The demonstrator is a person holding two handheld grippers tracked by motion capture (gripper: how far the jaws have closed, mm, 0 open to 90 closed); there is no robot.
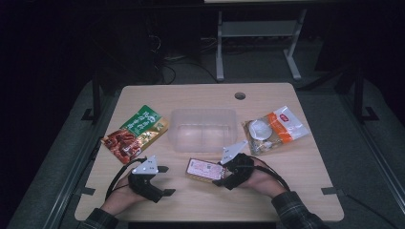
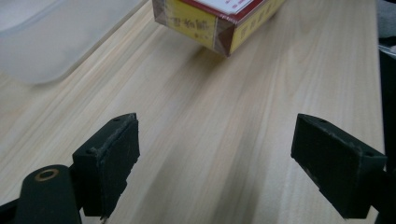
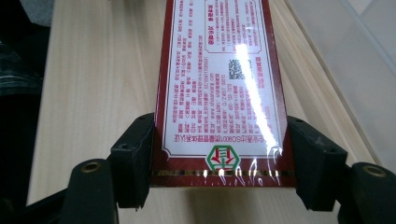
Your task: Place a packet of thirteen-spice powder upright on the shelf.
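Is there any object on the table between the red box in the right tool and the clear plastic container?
No. The red box, clamped by the right tool, lies just before the clear container; bare table lies between them.

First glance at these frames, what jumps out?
The red box at the table's near middle, clamped at its sides by the right gripper. Just behind it sits an empty clear plastic tub, flanked by a green and red food pouch on the left and an orange-labelled snack bag on the right. The left gripper is open over bare wood.
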